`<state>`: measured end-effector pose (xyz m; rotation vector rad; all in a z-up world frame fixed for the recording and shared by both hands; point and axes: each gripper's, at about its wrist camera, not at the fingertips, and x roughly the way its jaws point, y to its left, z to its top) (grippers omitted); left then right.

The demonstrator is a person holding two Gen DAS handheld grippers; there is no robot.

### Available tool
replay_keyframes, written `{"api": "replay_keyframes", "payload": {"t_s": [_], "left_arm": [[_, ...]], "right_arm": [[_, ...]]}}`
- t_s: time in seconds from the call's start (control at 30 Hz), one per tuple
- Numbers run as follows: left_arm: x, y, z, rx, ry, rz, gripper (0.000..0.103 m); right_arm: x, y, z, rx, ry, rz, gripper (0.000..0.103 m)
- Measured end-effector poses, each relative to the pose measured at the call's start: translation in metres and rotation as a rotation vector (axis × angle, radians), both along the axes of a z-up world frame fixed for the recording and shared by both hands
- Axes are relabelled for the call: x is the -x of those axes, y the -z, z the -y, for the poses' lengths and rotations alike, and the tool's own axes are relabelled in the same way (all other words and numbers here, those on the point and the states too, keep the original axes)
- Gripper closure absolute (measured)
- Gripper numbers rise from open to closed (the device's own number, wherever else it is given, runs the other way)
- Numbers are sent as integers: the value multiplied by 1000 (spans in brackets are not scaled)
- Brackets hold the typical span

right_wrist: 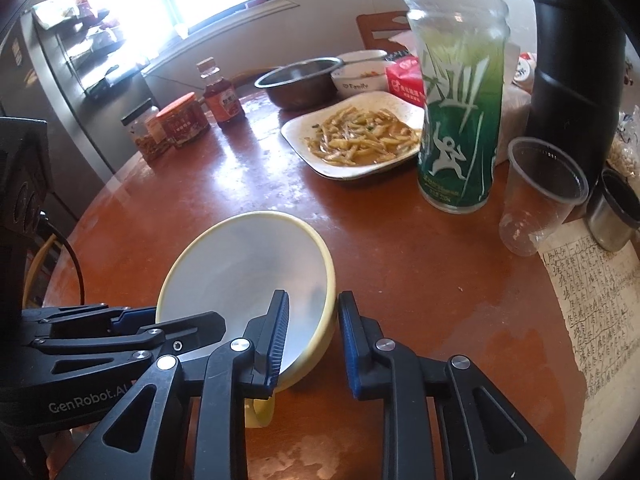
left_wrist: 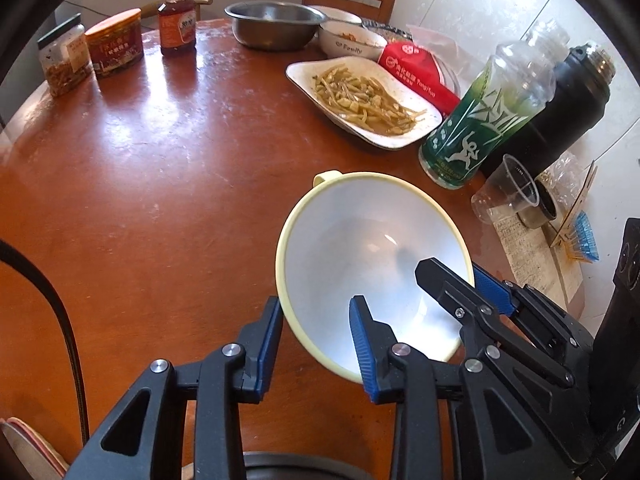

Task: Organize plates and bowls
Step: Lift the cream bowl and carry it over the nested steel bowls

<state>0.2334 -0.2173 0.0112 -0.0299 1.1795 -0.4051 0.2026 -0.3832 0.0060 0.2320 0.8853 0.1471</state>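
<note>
Left wrist view: the left gripper (left_wrist: 316, 344) is closed almost fully on the near rim of a pale yellow bowl (left_wrist: 372, 256), one blue pad outside the wall and one inside. The bowl is white inside, empty, and tipped up on a round brown table (left_wrist: 160, 168). The right gripper (left_wrist: 448, 276) reaches in from the right and pinches the rim on that side. Farther back sit a white plate of stir-fried strips (left_wrist: 360, 100), a steel basin (left_wrist: 276, 24) and a white bowl with lettering (left_wrist: 352, 42). A green-labelled bottle (left_wrist: 480, 116) and a clear plastic cup (left_wrist: 508, 192) stand near the bowl's right.

Right wrist view: the right gripper (right_wrist: 312, 336) is nearly shut on the bowl's (right_wrist: 248, 268) rim, one pad inside, one outside. The left gripper (right_wrist: 124, 320) clamps the opposite edge from the left. The bowl's small handle (right_wrist: 260, 412) shows beneath the fingers. The plate (right_wrist: 352, 136) lies beyond, the bottle (right_wrist: 460, 120) and cup (right_wrist: 540, 200) to the right.

Judgement: the bowl seems gripped for carrying. Lift both hands together and level, keep both pinches steady on the thin rim, and steer left of the bottle and cup, which could tip easily
</note>
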Motion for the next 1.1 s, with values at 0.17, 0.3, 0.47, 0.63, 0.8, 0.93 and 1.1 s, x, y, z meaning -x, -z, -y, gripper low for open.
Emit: {"api": "replay_keyframes", "payload": {"t_s": [0.17,0.3,0.47,0.63,0.8,0.93,1.1], "left_arm": [[17,-24,-20,7,-28,57,68],[33,-44,-37,11,-54,112,68],[55,-61,-62,25,-81,160,68],[75,-70,-83,30,-105,195,68],[91,-75,-98,29,-120,216,68],[101,-77,-104,30,-126,222,68],[112,-77,-104,28,-123,230,68]], "right_arm": [[12,-25,-16,-16,-33,52,77],[26,-43,-33,-24,-69,94,77],[42,-58,-53,-23,-108,127,77],[59,-67,-74,-16,-146,150,77],[73,-72,-89,-4,-170,165,77],[82,-73,-95,4,-182,171,77],[92,-74,-97,10,-190,177,77]]}}
